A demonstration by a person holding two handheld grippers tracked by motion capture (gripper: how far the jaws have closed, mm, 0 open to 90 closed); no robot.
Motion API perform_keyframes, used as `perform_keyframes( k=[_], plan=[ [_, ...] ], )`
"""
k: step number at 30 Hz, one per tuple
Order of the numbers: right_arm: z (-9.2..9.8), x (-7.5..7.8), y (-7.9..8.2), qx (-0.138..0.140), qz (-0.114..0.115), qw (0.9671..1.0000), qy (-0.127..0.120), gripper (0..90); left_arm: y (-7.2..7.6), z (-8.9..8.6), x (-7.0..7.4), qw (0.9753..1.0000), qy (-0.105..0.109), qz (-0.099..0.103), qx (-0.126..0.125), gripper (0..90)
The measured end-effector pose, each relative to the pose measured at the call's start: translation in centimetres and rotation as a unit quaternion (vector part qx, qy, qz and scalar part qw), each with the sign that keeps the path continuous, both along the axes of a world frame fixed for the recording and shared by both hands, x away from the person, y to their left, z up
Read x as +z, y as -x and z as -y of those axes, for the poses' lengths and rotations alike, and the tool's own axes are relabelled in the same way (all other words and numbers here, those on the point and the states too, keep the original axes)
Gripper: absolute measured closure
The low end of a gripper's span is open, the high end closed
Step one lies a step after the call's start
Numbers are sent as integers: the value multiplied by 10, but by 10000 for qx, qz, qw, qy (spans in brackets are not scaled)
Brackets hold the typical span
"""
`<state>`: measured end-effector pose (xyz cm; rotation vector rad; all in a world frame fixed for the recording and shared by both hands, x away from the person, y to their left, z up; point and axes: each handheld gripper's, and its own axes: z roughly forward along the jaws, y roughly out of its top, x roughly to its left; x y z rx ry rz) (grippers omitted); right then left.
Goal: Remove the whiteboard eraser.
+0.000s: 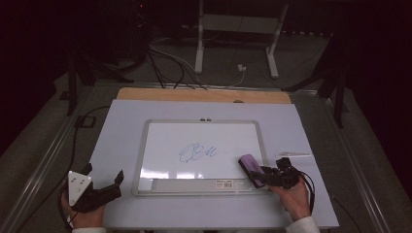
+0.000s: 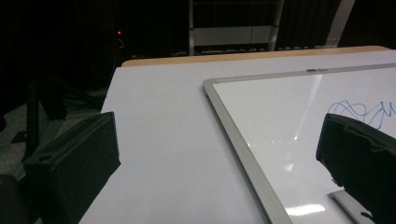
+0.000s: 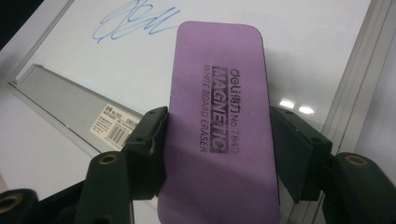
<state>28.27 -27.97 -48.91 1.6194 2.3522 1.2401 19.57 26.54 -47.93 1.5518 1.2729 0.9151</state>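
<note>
Purple eraser (image 3: 219, 121) sits clamped in the right gripper (image 1: 272, 175) over the whiteboard (image 1: 160, 145), near blue scribble (image 1: 197, 153); its label reads in the right gripper view. Left gripper (image 1: 104, 182) gapes empty beside the frame.

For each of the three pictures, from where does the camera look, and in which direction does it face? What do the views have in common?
High view: above the person's side, facing forward and down on the table; both hands show, with the left gripper and right gripper.
Left gripper view: rides on the left gripper, looking along the table past its open jaws, over the whiteboard frame.
Right gripper view: rides on the right gripper, looking down on the purple eraser clamped in its jaws.
Shared: all three show the whiteboard and its blue scribble.
</note>
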Motion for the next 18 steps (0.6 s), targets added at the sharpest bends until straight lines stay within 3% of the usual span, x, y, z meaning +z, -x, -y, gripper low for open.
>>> perform_keyframes(
  k=[18],
  plan=[
    [-7, 18, -5, 5, 448, 9990, 3, 410, 1, 0, 0, 10000, -20, 2, 1, 2]
  ],
)
